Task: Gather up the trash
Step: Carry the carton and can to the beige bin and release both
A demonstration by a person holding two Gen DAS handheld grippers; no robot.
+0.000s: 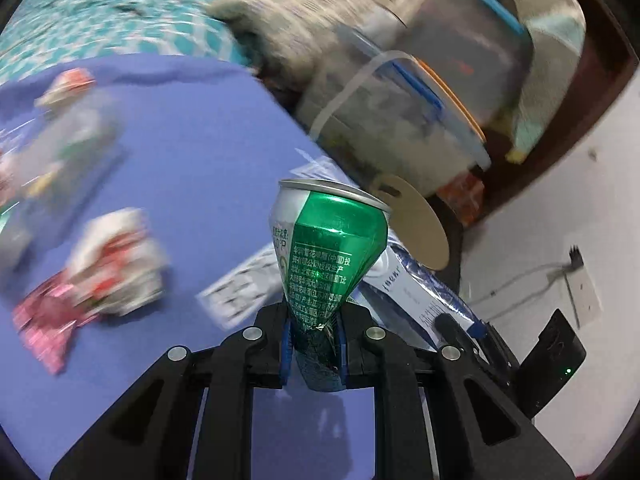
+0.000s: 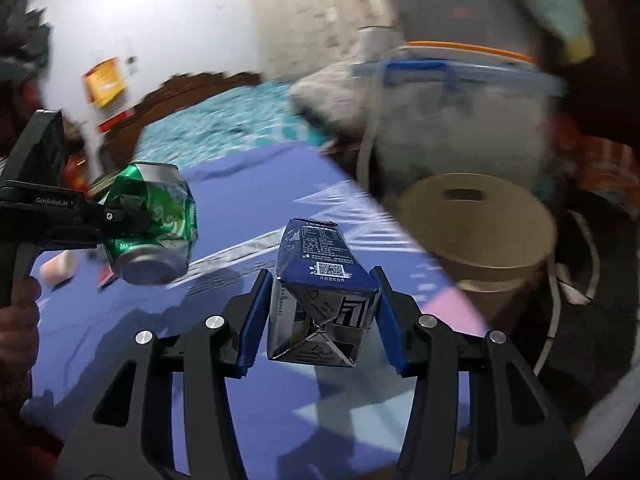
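Observation:
A crushed green can [image 1: 328,248] stands up from my left gripper [image 1: 312,320], which is shut on its squashed lower end. The right wrist view shows that same can [image 2: 156,220] at the left, held in the left gripper [image 2: 120,216] above the blue tablecloth [image 2: 224,200]. My right gripper [image 2: 320,300] is shut on a blue and silver drink carton [image 2: 320,280], with the blue pads [image 2: 252,320] pressed on both sides. The carton [image 1: 420,292] also shows just right of the can. A tan round bin with a slotted lid [image 2: 476,224] stands past the table's edge, ahead and to the right.
Crumpled red and white wrappers [image 1: 116,264], a pink wrapper [image 1: 44,320] and a blurred clear bottle [image 1: 68,132] lie on the blue cloth. Clear storage boxes [image 2: 460,112] are stacked behind the bin. A bed with a teal cover [image 1: 100,12] lies beyond. A hand [image 2: 16,320] holds the left gripper.

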